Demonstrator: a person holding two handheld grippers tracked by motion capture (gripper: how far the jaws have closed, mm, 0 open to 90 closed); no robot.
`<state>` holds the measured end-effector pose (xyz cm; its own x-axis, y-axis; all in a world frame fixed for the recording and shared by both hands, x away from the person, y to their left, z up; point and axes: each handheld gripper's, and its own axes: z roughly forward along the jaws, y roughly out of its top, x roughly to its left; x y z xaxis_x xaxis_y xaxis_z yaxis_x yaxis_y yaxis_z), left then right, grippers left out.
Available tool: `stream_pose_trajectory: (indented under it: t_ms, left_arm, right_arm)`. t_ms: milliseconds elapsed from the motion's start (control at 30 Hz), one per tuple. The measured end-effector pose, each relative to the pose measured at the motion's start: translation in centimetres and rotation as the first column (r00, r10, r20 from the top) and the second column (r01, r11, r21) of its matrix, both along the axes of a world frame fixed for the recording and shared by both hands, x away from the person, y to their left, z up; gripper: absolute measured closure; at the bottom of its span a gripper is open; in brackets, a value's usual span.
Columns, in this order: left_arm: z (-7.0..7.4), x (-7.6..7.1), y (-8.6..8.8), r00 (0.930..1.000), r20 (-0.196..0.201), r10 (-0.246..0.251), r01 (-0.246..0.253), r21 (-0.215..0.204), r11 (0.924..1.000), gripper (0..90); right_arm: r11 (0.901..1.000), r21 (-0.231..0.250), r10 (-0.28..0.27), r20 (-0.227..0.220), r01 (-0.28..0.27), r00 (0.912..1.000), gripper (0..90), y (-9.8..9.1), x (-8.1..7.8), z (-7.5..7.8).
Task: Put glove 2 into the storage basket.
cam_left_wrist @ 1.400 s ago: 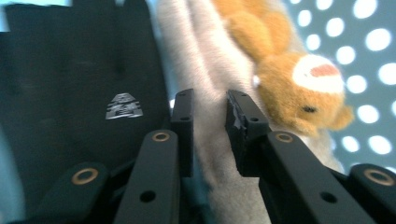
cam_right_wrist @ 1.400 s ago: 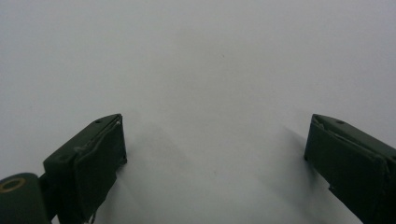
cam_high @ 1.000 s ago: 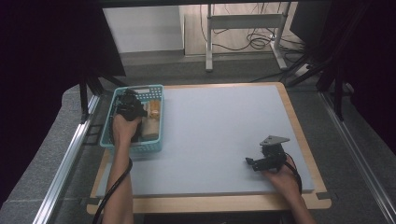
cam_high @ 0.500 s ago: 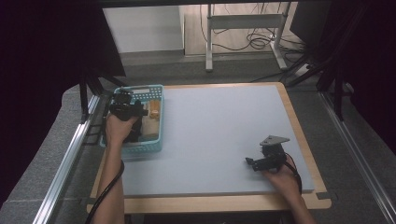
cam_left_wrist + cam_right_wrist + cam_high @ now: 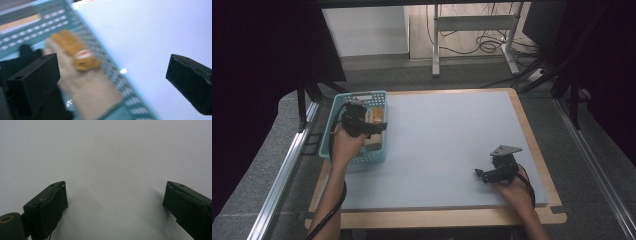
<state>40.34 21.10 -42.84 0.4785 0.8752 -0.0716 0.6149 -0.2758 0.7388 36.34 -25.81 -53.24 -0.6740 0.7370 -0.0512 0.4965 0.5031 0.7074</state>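
Left claw (image 5: 379, 127): jaws have just been opening and now stand wide, nothing between them, over the basket's (image 5: 333, 121) right wall at about 9 o'clock on the tabletop (image 5: 452, 130).
Glove (image 5: 82, 72): tan with an orange patch, lying inside the basket against that wall.
Right claw (image 5: 479, 174): wide open, empty, low over bare tabletop near 4 o'clock.
Doing it well: I judge I should lift clear of the wall before swinging away, so no jaw snags the rim.
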Motion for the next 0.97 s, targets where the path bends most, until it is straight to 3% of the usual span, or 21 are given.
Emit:
stream_pose_trajectory:
  t_ms: [67, 167, 333, 400, 533, 700, 833, 967]
  left_arm:
    - [-0.2, -1.0, -1.5, 0.9987, 0.015, -0.049, 0.049, -0.001, 0.9988, 0.0]
    - [-1.0, -2.5, -3.9, 0.9914, 0.035, -0.126, 0.126, -0.018, 0.9918, 0.0]
    - [-3.1, -4.8, -7.6, 0.9704, 0.059, -0.234, 0.236, -0.028, 0.9713, 0.0]
    - [-4.1, -5.6, -8.9, 0.9598, 0.063, -0.273, 0.274, -0.008, 0.9616, 0.0]
    - [-6.7, -6.7, -10.8, 0.9468, 0.056, -0.317, 0.317, 0.015, 0.9484, 0.0]
    - [-9.7, -7.2, -12.0, 0.9416, 0.013, -0.336, 0.335, 0.064, 0.9401, 0.0]
    - [-11.2, -7.3, -12.4, 0.9425, -0.016, -0.334, 0.333, 0.116, 0.9356, 0.0]
    - [-11.6, -7.3, -12.3, 0.9435, -0.026, -0.330, 0.331, 0.096, 0.9386, 0.0]
  right_arm:
    - [1.0000, 0.000, 0.000, -0.001, 0.000, 1.0000, 4.9, 0.0, 0.0, 0.0]
    - [1.0000, 0.001, 0.000, -0.001, 0.000, 1.0000, 4.9, 0.0, 0.0, 0.0]
    - [1.0000, 0.000, 0.000, -0.001, 0.000, 1.0000, 4.9, 0.0, 0.0, 0.0]
    - [1.0000, 0.000, 0.000, 0.000, 0.000, 1.0000, 4.9, 0.0, 0.0, 0.0]
    - [1.0000, 0.001, 0.000, 0.000, 0.000, 1.0000, 4.9, 0.0, 0.0, 0.0]
    - [1.0000, 0.001, 0.000, 0.000, 0.000, 1.0000, 4.9, 0.0, 0.0, 0.0]
    - [1.0000, 0.001, 0.000, 0.000, 0.000, 1.0000, 4.9, 0.0, 0.0, 0.0]
    - [1.0000, 0.001, 0.000, 0.001, 0.000, 1.0000, 4.9, 0.0, 0.0, 0.0]
